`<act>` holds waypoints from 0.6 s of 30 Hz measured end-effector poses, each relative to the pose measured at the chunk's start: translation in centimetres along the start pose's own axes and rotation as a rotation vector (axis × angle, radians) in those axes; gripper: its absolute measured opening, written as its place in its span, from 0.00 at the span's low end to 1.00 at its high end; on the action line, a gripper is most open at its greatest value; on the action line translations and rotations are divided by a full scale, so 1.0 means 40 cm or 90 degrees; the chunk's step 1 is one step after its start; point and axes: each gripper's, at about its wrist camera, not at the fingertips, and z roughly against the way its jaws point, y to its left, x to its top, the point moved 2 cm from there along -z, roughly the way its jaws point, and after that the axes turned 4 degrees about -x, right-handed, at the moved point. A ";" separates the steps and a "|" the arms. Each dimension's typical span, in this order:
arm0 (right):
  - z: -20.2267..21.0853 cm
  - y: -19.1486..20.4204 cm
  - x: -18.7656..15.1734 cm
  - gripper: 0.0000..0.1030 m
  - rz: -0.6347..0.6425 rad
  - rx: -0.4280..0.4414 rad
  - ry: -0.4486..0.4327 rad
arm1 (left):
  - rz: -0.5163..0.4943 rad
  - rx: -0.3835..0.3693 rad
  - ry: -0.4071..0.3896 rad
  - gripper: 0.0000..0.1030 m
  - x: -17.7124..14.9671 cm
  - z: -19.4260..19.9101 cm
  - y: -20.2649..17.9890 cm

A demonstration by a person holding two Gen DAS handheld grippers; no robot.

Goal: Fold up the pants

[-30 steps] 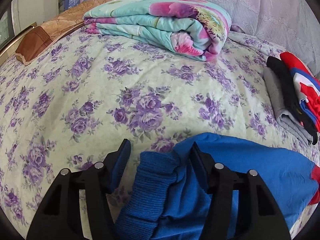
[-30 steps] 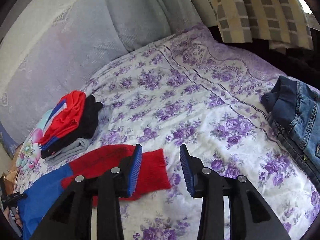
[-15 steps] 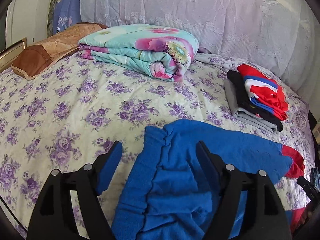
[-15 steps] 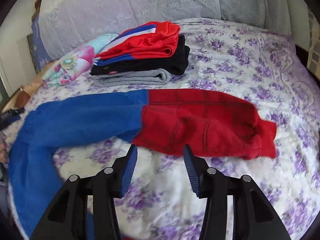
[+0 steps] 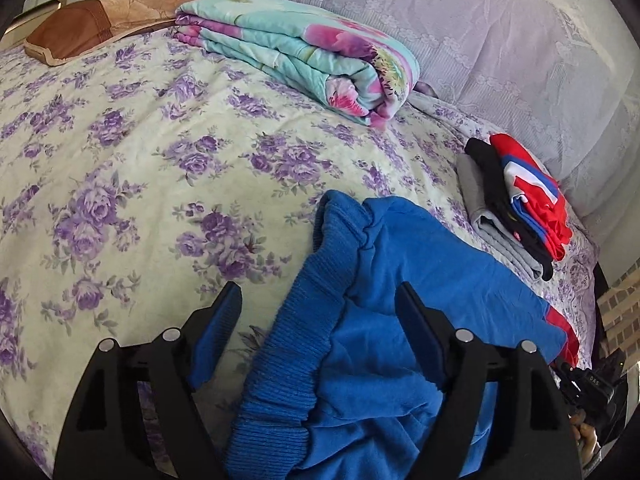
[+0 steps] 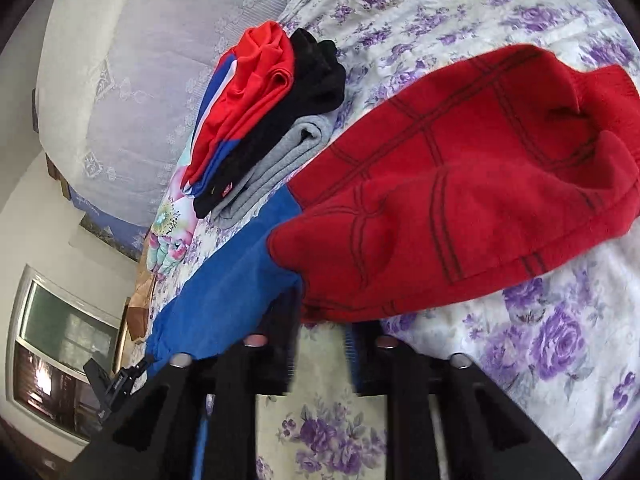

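Observation:
Blue and red pants lie on the flowered bed sheet (image 5: pixel 120 168). In the left wrist view the blue ribbed waistband (image 5: pixel 304 320) and blue upper part run between the fingers of my left gripper (image 5: pixel 320 332), which is open around the cloth without pinching it. In the right wrist view the red lower legs (image 6: pixel 460 208) with dark line pattern fill the middle, joined to the blue part (image 6: pixel 224 288). My right gripper (image 6: pixel 324 344) is open, its fingertips at the near edge of the red cloth, partly hidden under it.
A folded floral quilt (image 5: pixel 304 52) and a brown pillow (image 5: pixel 100 20) lie at the far side. A stack of folded clothes (image 5: pixel 516 204) sits right of the pants, also in the right wrist view (image 6: pixel 264 116). A lace-covered headboard (image 5: pixel 500 40) stands behind.
My left gripper moved closer over the blue waistband. My right gripper tilted and moved in until its fingertips reached the edge of the red legs.

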 end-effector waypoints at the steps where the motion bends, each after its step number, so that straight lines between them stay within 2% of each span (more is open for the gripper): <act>1: 0.017 0.003 0.002 0.03 0.005 0.005 -0.010 | -0.005 0.005 -0.003 0.74 -0.003 0.002 -0.002; 6: 0.155 -0.004 0.014 0.03 0.030 0.031 -0.046 | -0.008 0.021 -0.012 0.78 -0.002 0.008 0.000; 8: 0.161 -0.045 0.006 0.03 0.047 -0.031 -0.030 | -0.002 0.021 -0.006 0.80 -0.001 0.002 0.004; 10: 0.101 -0.092 -0.015 0.05 0.041 -0.091 0.058 | -0.008 0.028 -0.001 0.80 -0.002 -0.005 0.000; 12: 0.103 -0.106 -0.023 0.07 0.009 -0.072 0.050 | -0.020 0.037 -0.005 0.81 -0.005 -0.003 -0.007; 13: 0.119 -0.094 -0.019 0.12 0.012 -0.071 0.042 | -0.022 0.042 -0.010 0.81 -0.007 0.001 -0.009; 14: 0.147 -0.076 -0.016 0.13 0.024 -0.068 0.011 | -0.022 0.044 -0.014 0.81 -0.008 0.005 -0.009; 15: 0.170 -0.056 -0.014 0.19 0.042 -0.071 -0.014 | -0.020 0.041 -0.015 0.81 -0.006 0.010 -0.009; 16: 0.190 -0.040 -0.012 0.33 0.058 -0.072 -0.027 | -0.015 0.038 -0.012 0.81 -0.002 0.014 -0.008; 18: 0.220 -0.035 -0.004 0.45 0.054 -0.064 -0.041 | -0.014 0.030 0.003 0.81 0.015 0.017 -0.014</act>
